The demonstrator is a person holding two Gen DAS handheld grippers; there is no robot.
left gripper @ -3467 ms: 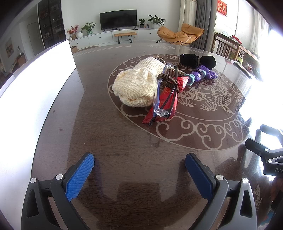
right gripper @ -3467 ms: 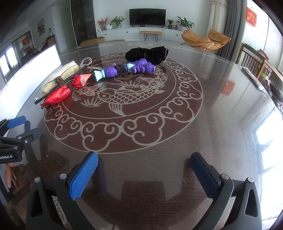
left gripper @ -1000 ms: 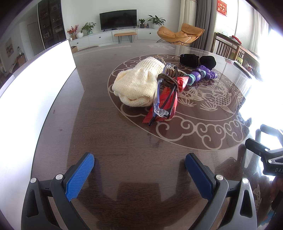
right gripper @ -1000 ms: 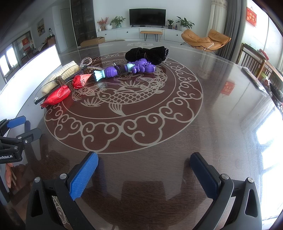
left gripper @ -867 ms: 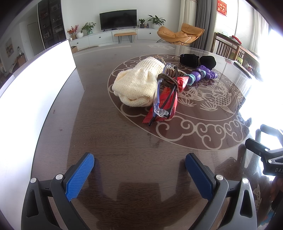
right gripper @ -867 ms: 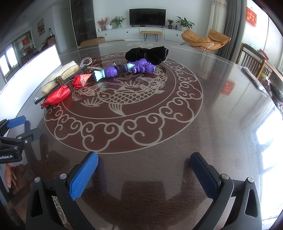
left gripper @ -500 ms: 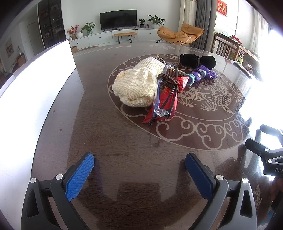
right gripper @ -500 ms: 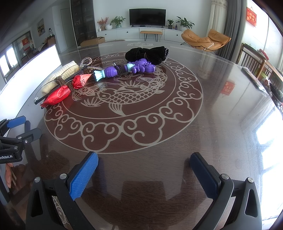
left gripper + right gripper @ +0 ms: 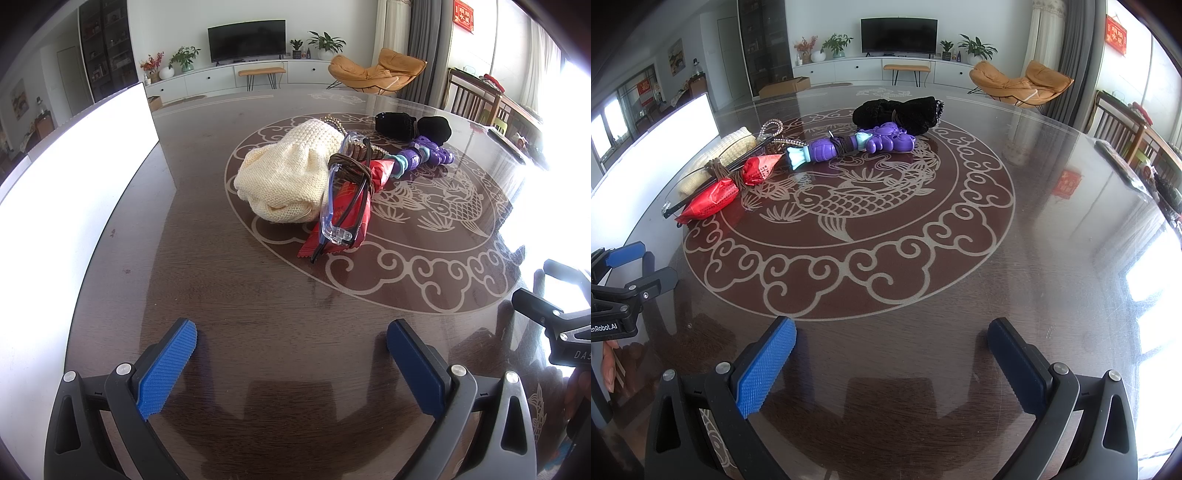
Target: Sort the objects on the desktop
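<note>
Lengthwise, red packet [image 9: 349, 206] points from left claw [image 9: 291, 354] away.

Nothing differs from the earlier views: no item on the dark glossy patterned counter [image 9: 258, 302] shifts, and neither camera view moves.

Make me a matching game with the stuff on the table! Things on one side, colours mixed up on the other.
Things:
1. knitted hat
2. snack packet
3. toy
4. pouch

Colours:
A. black
B. cream
C. purple and turquoise
D. red

Pairs: 1-B, 2-D, 3-C, 4-A
</note>
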